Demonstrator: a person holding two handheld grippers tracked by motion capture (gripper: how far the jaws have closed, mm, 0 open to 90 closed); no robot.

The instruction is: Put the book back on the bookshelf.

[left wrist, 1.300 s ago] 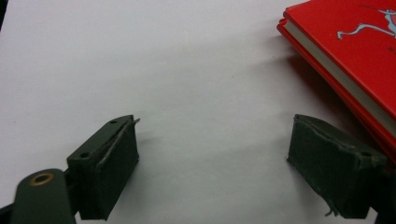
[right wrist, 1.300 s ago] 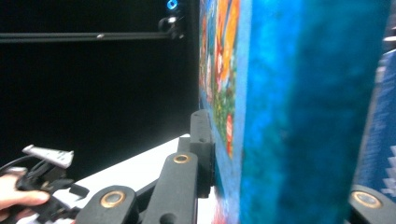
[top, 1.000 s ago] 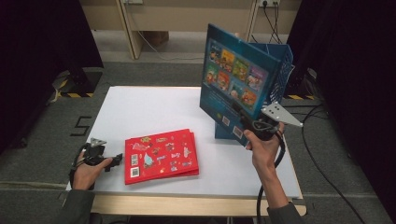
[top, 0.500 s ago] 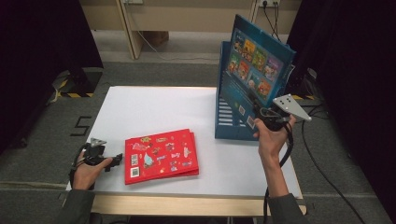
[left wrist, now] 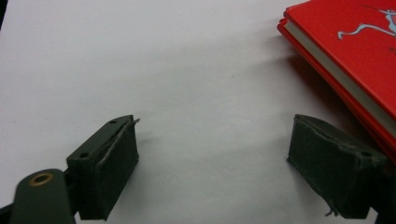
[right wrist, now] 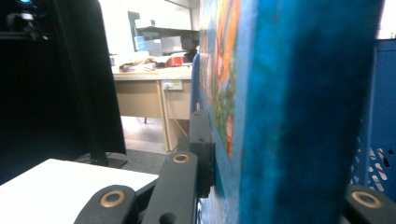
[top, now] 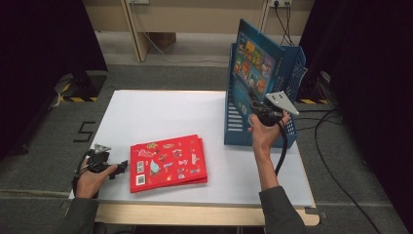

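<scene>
Blue book (top: 254,61) is pinched upright in my right gripper (top: 258,109), jaws pressed on its lower edge, held over the blue file rack (top: 292,68) at the table's (top: 160,114) right side. My left gripper (top: 109,165) rests at the table's near-left edge, jaws spread wide w/ nothing in them, just beside 2 stacked red books (top: 168,163).

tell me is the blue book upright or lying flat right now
Upright, tilted slightly. The blue book stands on edge, its lower part inside the blue file rack, clamped by the right gripper; the red book lies flat.
</scene>
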